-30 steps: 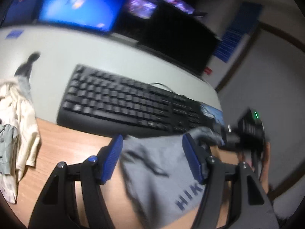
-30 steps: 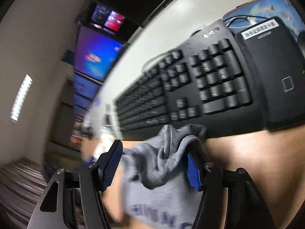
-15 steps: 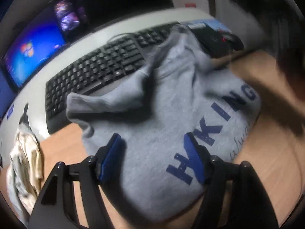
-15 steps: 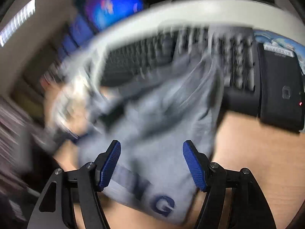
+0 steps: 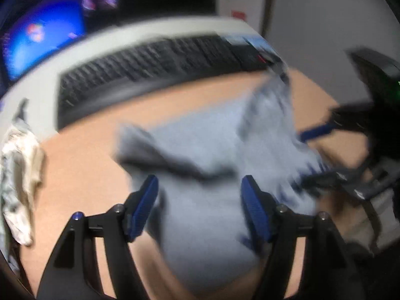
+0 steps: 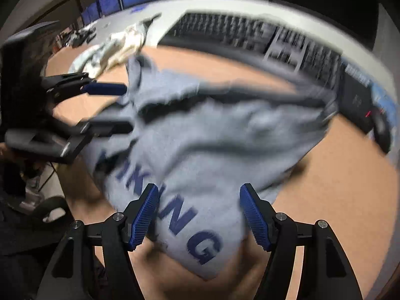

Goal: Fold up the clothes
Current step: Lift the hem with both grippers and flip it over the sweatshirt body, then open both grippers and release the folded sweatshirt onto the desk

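A grey shirt (image 5: 212,150) with dark blue lettering lies spread and rumpled on the wooden desk (image 5: 87,162). My left gripper (image 5: 200,200) hovers over its near part. Its jaws are opening, with fabric below and between the blue pads, which do not press on it. In the right wrist view the same shirt (image 6: 225,137) fills the middle. The right gripper (image 6: 200,212) stands open above the lettering. One blue finger (image 5: 316,132) of the right gripper shows at the shirt's right side. The left gripper's finger (image 6: 107,88) shows at its left side. Both views are motion-blurred.
A black keyboard (image 6: 250,37) runs along the back of the desk (image 6: 337,200), with a black box (image 6: 355,102) and a mouse (image 6: 380,127) to its right. A crumpled cream cloth (image 5: 20,170) lies at the left. Lit monitors (image 5: 42,37) stand behind.
A second ago fabric was bunched between the pads near the keyboard. Both grippers have since pulled back and rolled, and the shirt now lies spread on the desk, free of the pads.
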The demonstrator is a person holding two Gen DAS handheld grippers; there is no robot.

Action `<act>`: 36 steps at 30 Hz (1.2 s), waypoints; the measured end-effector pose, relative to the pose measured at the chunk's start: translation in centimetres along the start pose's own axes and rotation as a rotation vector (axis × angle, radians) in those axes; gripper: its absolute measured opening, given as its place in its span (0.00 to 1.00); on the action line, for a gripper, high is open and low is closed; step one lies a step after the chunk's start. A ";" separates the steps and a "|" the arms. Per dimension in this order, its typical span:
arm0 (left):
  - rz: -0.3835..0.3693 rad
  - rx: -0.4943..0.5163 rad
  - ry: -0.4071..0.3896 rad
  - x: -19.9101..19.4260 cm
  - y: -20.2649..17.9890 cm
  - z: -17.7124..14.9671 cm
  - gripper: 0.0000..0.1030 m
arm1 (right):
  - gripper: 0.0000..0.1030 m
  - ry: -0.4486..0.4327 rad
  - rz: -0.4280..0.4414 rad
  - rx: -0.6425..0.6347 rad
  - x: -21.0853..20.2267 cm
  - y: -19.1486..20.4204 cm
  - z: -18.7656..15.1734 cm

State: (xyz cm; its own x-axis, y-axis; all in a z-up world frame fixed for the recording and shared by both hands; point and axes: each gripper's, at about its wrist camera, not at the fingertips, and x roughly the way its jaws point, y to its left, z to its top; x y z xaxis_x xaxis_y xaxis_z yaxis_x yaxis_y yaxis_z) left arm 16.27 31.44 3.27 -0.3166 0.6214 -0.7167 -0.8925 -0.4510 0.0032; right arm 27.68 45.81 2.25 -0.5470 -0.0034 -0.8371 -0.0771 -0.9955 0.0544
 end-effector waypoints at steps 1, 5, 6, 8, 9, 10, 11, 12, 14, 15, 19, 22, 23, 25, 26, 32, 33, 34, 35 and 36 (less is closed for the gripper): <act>0.021 -0.006 -0.005 0.6 0.9 1.2 0.81 | 0.68 -0.002 -0.009 -0.016 0.0 -0.4 1.1; 0.079 -0.113 0.054 5.0 4.9 5.6 0.78 | 0.68 -0.014 -0.051 -0.060 0.9 -2.3 5.2; 0.116 -0.170 0.055 5.5 6.3 6.7 0.79 | 0.68 -0.043 -0.053 -0.017 0.9 -3.5 6.4; 0.109 -0.251 0.039 4.6 7.8 8.0 0.76 | 0.68 -0.102 -0.056 0.067 1.0 -5.9 8.8; 0.096 -0.268 0.007 3.6 8.1 8.4 0.77 | 0.68 -0.131 -0.058 0.110 1.0 -7.1 10.0; 0.093 -0.270 -0.025 2.4 8.2 8.6 0.78 | 0.68 -0.159 -0.057 0.149 1.0 -8.2 11.1; 0.098 -0.257 -0.058 1.1 8.1 8.6 0.78 | 0.68 -0.177 -0.029 0.161 0.2 -8.4 10.8; 0.113 -0.235 -0.080 0.0 7.7 8.4 0.79 | 0.68 -0.194 -0.001 0.174 -0.6 -8.5 10.5; 0.160 -0.174 -0.104 -1.7 6.5 7.4 0.80 | 0.68 -0.229 0.056 0.198 -2.1 -8.9 9.8; 0.171 -0.136 -0.107 -2.0 5.6 6.8 0.83 | 0.69 -0.238 0.079 0.204 -2.7 -8.9 9.4; 0.221 0.070 -0.071 -0.3 0.5 3.8 0.91 | 0.69 -0.072 0.029 0.066 1.7 -5.7 5.3; 0.313 0.185 -0.005 3.1 -2.2 1.3 0.91 | 0.78 -0.026 -0.015 0.047 5.9 -4.9 4.1; 0.342 0.209 0.003 4.3 -2.2 0.8 0.94 | 0.79 -0.045 -0.013 0.050 6.2 -4.9 4.1; 0.397 0.230 -0.022 5.2 -1.1 0.5 1.00 | 0.79 -0.049 -0.015 0.060 6.1 -4.9 4.5; 0.399 0.208 -0.010 5.2 -0.2 0.6 1.00 | 0.79 -0.040 -0.017 0.066 5.7 -4.9 4.9; 0.374 0.053 -0.072 0.5 4.5 2.4 0.90 | 0.79 -0.162 0.048 -0.021 -0.1 -2.2 2.9; 0.346 0.029 -0.085 -0.3 4.9 2.4 0.93 | 0.79 -0.168 0.070 -0.027 -0.4 -1.4 2.3; 0.314 0.009 -0.095 -1.0 5.0 2.1 0.95 | 0.79 -0.162 0.071 -0.035 -0.3 -0.8 2.0; 0.282 -0.012 -0.106 -1.8 5.0 1.9 0.95 | 0.79 -0.151 0.053 -0.048 0.3 -0.1 1.6; 0.264 -0.031 -0.113 -2.2 5.0 1.5 0.95 | 0.79 -0.141 0.034 -0.061 0.9 0.5 1.3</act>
State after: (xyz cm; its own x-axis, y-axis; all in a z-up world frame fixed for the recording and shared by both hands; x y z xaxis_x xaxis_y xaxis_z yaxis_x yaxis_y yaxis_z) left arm 12.02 28.77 5.94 -0.5721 0.5464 -0.6117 -0.7646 -0.6251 0.1568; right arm 26.11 45.41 2.26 -0.6602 -0.0285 -0.7506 -0.0079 -0.9990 0.0449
